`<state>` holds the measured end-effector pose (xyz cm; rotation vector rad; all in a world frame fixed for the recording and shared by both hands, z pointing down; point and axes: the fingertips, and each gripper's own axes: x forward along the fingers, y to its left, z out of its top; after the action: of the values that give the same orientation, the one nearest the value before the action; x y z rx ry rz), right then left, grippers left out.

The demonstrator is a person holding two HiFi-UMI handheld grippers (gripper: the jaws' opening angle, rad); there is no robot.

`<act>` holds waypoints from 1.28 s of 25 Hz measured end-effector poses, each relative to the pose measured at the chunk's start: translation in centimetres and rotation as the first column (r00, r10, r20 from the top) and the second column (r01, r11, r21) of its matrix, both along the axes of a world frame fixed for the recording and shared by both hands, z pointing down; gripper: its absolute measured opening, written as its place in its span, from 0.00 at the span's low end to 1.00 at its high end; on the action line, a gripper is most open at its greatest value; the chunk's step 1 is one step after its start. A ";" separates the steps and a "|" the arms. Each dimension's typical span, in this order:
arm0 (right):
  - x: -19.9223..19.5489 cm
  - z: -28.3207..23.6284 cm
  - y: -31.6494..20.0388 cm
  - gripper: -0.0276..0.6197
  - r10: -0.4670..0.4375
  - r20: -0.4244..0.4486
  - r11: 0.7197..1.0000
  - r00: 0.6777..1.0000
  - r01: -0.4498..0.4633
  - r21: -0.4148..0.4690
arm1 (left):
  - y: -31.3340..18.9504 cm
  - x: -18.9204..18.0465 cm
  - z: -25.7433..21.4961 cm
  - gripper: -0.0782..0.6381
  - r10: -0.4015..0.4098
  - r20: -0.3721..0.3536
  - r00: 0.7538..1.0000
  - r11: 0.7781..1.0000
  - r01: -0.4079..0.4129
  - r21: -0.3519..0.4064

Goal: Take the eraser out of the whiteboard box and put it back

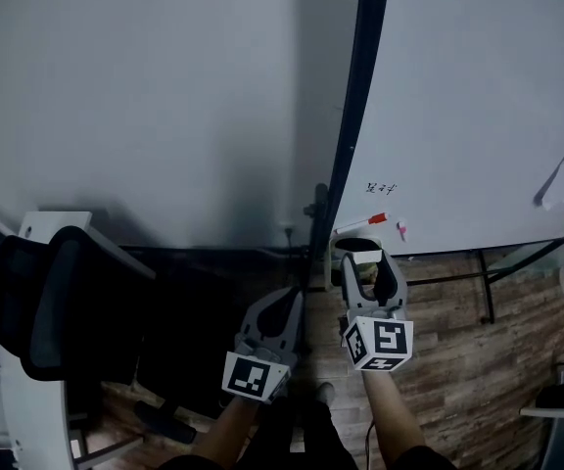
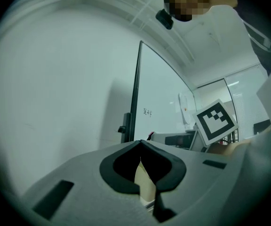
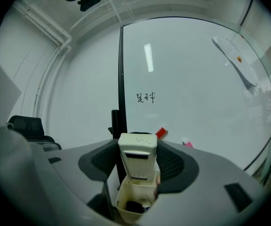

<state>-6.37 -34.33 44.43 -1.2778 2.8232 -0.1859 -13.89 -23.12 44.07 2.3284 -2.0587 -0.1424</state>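
Observation:
My right gripper (image 3: 137,147) is shut on the cream whiteboard eraser (image 3: 137,158), which stands upright between the jaws. The eraser's lower end sits at the mouth of the cream whiteboard box (image 3: 131,205); dark items lie in the box's bottom. In the head view the right gripper (image 1: 368,262) is at the whiteboard's lower left corner, and the eraser (image 1: 366,257) shows as a pale strip between the jaws. My left gripper (image 1: 284,302) hangs beside it to the left, shut with nothing held. The left gripper view has its jaws (image 2: 140,143) meeting at the tips.
The whiteboard (image 1: 478,96) fills the right, with a red marker (image 1: 365,222) and a pink magnet (image 1: 400,229) on it. Its dark frame post (image 1: 346,155) runs down beside the grey wall. A black office chair (image 1: 37,302) stands at the left.

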 end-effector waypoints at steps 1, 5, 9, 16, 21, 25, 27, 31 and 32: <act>-0.1 0.4 -0.2 0.40 0.004 -0.009 1.000 1.000 -0.004 -0.003 | 0.0 -0.1 0.3 0.12 0.000 -0.003 1.000 1.000 0.000 -0.004; -0.9 2.2 -1.1 0.40 0.009 -0.040 0.999 0.999 -0.011 -0.040 | -0.1 -0.5 1.8 0.12 -0.002 -0.016 1.000 1.000 0.002 -0.024; -1.9 4.3 -2.0 0.40 0.009 -0.087 0.996 0.996 -0.016 -0.086 | 0.0 -0.7 3.2 0.12 -0.002 -0.010 1.000 0.999 0.001 -0.045; -2.9 6.6 -2.3 0.40 0.018 -0.189 0.992 0.982 -0.040 -0.116 | 0.5 -2.0 3.7 0.12 -0.026 -0.002 1.000 0.999 0.025 -0.038; -3.1 6.7 -2.2 0.41 0.021 -0.209 0.993 0.978 -0.044 -0.107 | 0.6 -2.3 3.9 0.12 -0.032 -0.014 0.999 0.999 0.032 -0.040; -3.3 6.4 -1.9 0.41 0.004 -0.182 0.995 0.983 -0.022 -0.097 | 0.7 -1.9 3.9 0.12 -0.026 -0.020 0.999 0.999 0.025 -0.044; -3.0 5.9 -1.8 0.44 0.007 -0.156 0.996 0.988 -0.021 -0.087 | 0.7 -1.8 3.8 0.12 -0.023 -0.017 1.000 0.999 0.022 -0.039; -1.9 3.6 -1.2 0.44 0.016 -0.094 0.998 0.995 -0.022 -0.057 | 0.8 -1.8 3.1 0.12 -0.028 -0.020 0.999 0.999 0.027 -0.030; -1.6 2.8 -0.9 0.44 0.011 -0.079 0.999 0.997 -0.015 -0.049 | 0.8 -1.8 2.7 0.12 -0.027 -0.018 0.999 0.999 0.027 -0.024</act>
<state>-7.97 -35.20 47.26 -1.3414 2.8927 -0.2113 -15.69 -22.31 46.80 2.2778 -2.0720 -0.1381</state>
